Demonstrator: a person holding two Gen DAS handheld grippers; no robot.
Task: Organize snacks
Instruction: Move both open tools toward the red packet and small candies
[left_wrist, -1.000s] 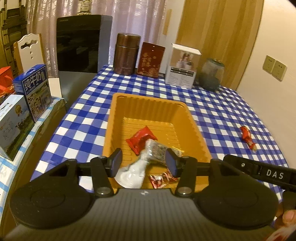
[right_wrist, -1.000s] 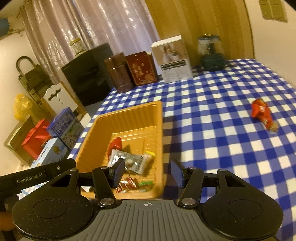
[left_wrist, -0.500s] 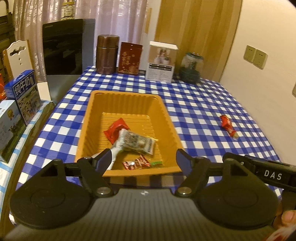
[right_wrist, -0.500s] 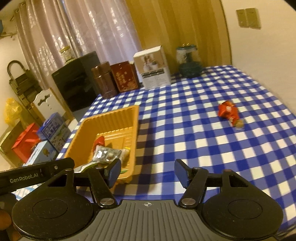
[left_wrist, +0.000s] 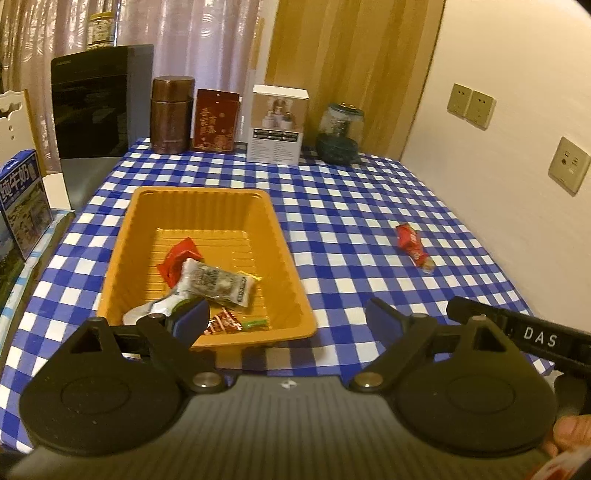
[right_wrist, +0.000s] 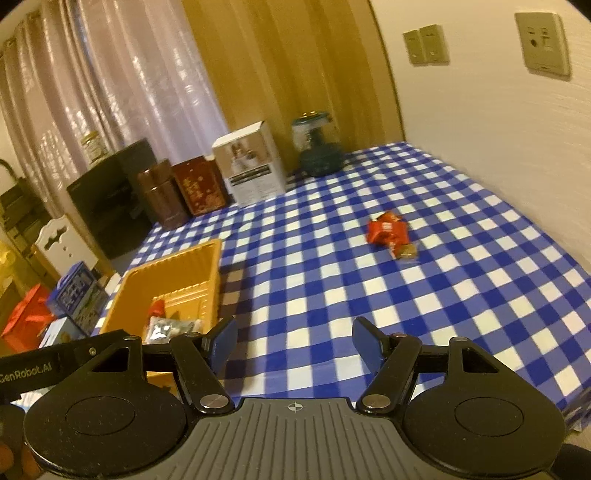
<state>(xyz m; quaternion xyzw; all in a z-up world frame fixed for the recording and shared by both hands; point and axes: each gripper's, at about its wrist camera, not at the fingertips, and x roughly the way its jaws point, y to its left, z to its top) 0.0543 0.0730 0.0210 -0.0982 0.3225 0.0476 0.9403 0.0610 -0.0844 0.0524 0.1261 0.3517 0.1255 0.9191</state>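
Red snack packet (right_wrist: 388, 233) lies apart from the orange tray (left_wrist: 291, 273); both grippers' jaws gape empty.

The left gripper's fingers (left_wrist: 190, 320) hide part of the silver packet (left_wrist: 147, 312).

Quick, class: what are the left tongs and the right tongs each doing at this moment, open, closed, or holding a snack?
Left tongs: open, holding nothing.
Right tongs: open, holding nothing.
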